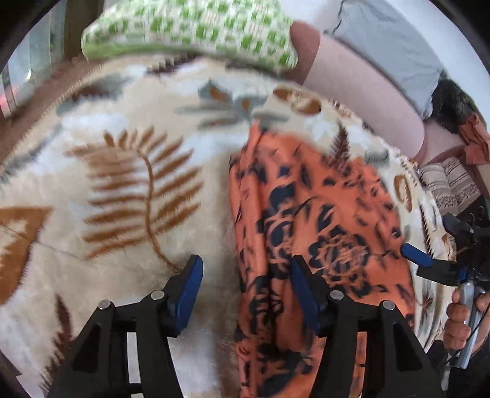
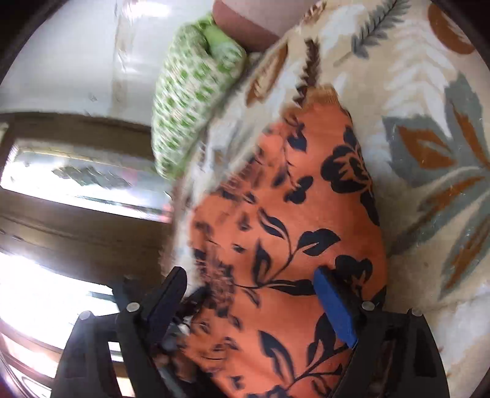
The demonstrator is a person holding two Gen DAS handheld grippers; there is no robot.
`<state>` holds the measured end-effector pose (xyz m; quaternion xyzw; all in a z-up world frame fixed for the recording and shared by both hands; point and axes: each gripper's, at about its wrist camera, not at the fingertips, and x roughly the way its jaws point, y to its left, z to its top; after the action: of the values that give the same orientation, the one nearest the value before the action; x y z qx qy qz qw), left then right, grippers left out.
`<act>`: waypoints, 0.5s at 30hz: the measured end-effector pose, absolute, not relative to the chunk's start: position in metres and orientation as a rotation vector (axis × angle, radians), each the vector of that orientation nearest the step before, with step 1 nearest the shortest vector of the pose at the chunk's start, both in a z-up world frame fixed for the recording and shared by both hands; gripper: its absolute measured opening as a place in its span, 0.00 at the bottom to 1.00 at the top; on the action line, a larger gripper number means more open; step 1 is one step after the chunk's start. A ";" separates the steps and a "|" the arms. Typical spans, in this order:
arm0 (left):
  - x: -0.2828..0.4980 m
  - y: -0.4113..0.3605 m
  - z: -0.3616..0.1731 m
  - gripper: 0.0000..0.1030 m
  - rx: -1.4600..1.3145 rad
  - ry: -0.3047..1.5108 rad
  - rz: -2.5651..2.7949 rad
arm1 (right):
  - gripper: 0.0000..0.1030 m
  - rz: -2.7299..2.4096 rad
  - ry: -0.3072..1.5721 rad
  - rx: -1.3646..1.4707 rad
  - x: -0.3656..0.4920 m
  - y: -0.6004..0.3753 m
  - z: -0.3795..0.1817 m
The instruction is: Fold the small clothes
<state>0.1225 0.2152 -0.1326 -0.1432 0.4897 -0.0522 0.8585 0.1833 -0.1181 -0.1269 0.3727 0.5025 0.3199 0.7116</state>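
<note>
An orange garment with a black flower print (image 1: 321, 220) lies as a long folded strip on a cream blanket with leaf patterns (image 1: 128, 183). My left gripper (image 1: 246, 269) hangs open above the strip's left edge: its right finger is over the cloth, its left finger over bare blanket, and no pad presses on anything. In the right wrist view the same garment (image 2: 306, 189) fills the middle. My right gripper (image 2: 249, 278) stands wide open over it, blue pad (image 2: 333, 303) showing. From the left wrist view the right gripper (image 1: 419, 260) sits at the garment's right edge, held by a hand (image 1: 459, 318).
A green-checked pillow (image 1: 190, 27) (image 2: 190, 101) lies at the blanket's far end beside a pink bolster (image 1: 361, 91) and a grey cushion (image 1: 392, 46). A striped cloth (image 1: 450, 183) lies at the right. A wooden-framed window (image 2: 76, 177) is beyond the bed's edge.
</note>
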 end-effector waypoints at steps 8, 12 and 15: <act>0.128 0.205 -0.147 0.72 -0.239 1.071 -0.036 | 0.83 0.748 1.153 0.882 0.167 -0.120 -0.159; 0.126 0.195 -0.138 0.71 -0.185 1.068 0.009 | 0.84 0.784 1.106 0.827 0.151 -0.118 -0.122; 0.119 0.191 -0.132 0.71 -0.195 1.066 0.034 | 0.85 0.740 1.167 0.709 0.149 -0.103 -0.135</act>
<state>0.1187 0.1915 -0.1319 -0.0928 0.5071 0.0163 0.8567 0.1493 -0.1027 -0.1345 0.3199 0.5265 0.3337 0.7135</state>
